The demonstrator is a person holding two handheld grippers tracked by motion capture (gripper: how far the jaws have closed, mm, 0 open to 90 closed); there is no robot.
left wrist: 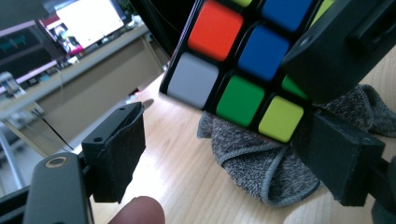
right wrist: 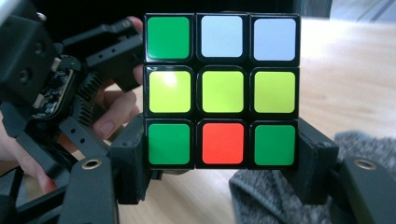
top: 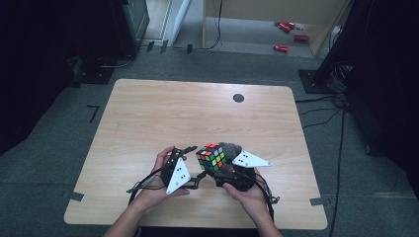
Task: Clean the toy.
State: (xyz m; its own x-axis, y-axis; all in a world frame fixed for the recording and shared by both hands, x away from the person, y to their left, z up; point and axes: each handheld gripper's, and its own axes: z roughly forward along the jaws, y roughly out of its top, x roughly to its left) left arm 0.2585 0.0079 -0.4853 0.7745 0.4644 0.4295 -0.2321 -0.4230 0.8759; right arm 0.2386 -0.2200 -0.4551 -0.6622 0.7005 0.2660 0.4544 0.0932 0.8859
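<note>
High view: a scrambled puzzle cube (top: 211,157) is held up over the near part of the wooden table (top: 148,113), between the left gripper (top: 193,160) and the right gripper (top: 217,170), with a grey knitted cloth (top: 231,148) lying just behind and under it.

In the right gripper view, the cube (right wrist: 222,91) is clamped by its bottom layer: 1 black finger (right wrist: 130,158) is pressed against the left side of that layer and the other against the right, so the jaws are closed to the width of the cube. The upper 2 layers stand clear above the fingers. The cloth (right wrist: 280,196) is seen below and to the right of the fingers.

In the left gripper view, the jaws stand wide apart with nothing held. The cube (left wrist: 243,60) is seen beyond and above the fingers, nearer the right finger (left wrist: 345,163) than the padded left one (left wrist: 119,154), which is well apart from it. The cloth (left wrist: 252,158) lies on the table between the 2 fingers.

The likely risk is a slip. Only 1 layer is gripped, so a turn applied by the left gripper could twist the whole cube out of the right fingers, dropping it onto the cloth or table. An off-centre closure of the left fingers could also jam a layer half turned.
</note>
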